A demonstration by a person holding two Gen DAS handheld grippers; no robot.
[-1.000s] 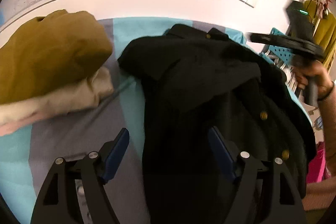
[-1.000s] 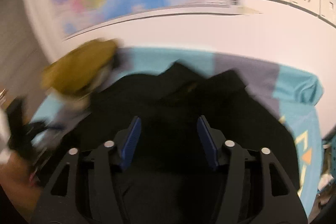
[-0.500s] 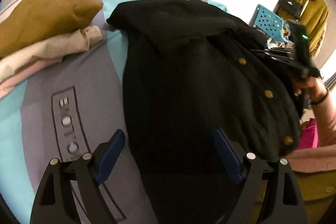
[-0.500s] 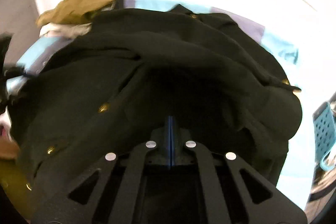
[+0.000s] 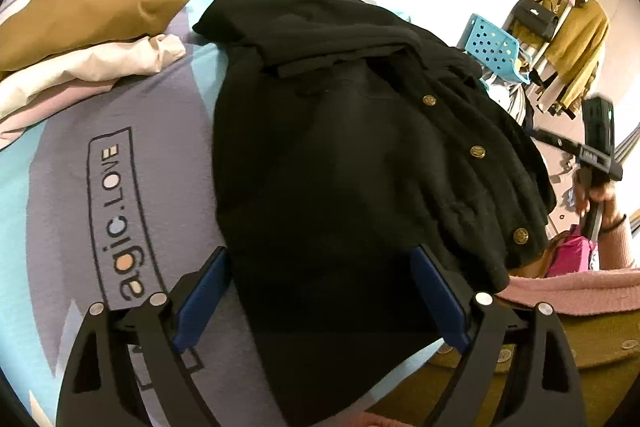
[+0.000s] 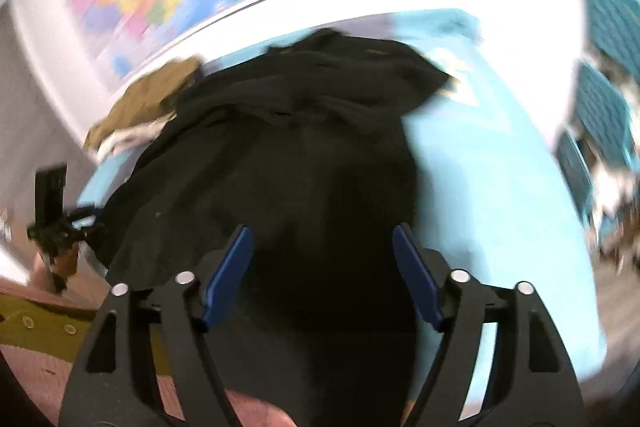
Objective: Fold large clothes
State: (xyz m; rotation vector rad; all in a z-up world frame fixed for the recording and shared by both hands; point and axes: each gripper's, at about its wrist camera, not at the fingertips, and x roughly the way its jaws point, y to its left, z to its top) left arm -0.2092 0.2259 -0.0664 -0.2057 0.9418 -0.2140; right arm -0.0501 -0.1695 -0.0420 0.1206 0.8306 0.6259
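Observation:
A black cardigan (image 5: 340, 147) with brass buttons lies spread on the teal and grey bedsheet (image 5: 120, 155), its top part folded over. My left gripper (image 5: 320, 259) is open and hovers over the cardigan's near hem, with fabric beneath the gap and its pads off the cloth. In the blurred right wrist view, my right gripper (image 6: 322, 231) is over the cardigan (image 6: 300, 167) with its jaws opening; no pad presses on the fabric. The left wrist view shows the right gripper (image 5: 596, 147) in a hand off the cardigan's right edge.
A stack of folded clothes (image 5: 80, 27), mustard on cream and pink, lies at the far left of the bed. A blue perforated chair (image 5: 492, 51) and a clothes rack (image 5: 572, 27) stand to the right. The person's pink sleeve (image 5: 580, 287) is at the bed's near edge.
The right gripper was shut over the cardigan half a second ago and now stands open, swung toward the garment's side. The left gripper drew back toward the near hem, still open.

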